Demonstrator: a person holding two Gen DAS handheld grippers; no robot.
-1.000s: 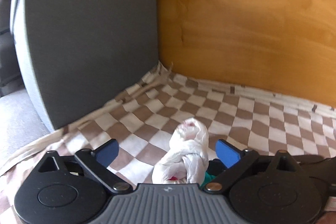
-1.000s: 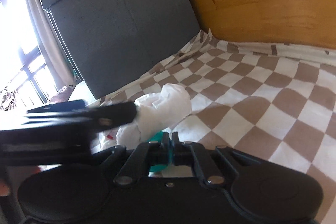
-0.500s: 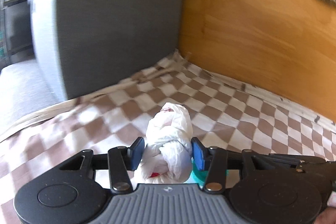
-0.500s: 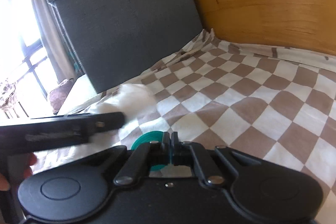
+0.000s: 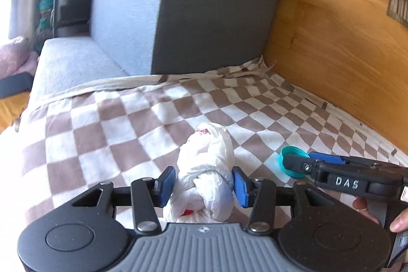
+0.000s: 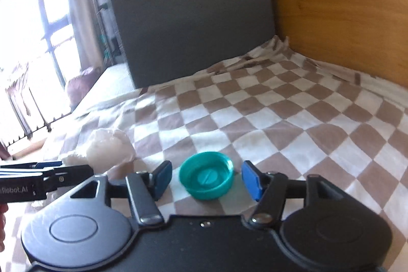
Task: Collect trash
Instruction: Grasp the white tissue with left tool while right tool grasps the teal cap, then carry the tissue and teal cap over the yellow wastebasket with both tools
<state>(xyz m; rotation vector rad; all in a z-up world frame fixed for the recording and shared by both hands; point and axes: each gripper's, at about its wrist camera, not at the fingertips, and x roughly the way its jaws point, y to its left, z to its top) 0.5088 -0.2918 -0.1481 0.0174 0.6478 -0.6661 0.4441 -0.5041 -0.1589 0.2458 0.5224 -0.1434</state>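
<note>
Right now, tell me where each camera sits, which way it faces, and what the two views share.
Left wrist: on the left gripper, looking forward and down across the checkered sheet toward the grey box; its pads clamp the white bag; the right gripper and fingers show at right.
Right wrist: on the right gripper, same heading; its jaws, just opened, flank the teal cap without touching; the left gripper shows at left.
Shared: bag, cap, sheet, box, wooden headboard.
</note>
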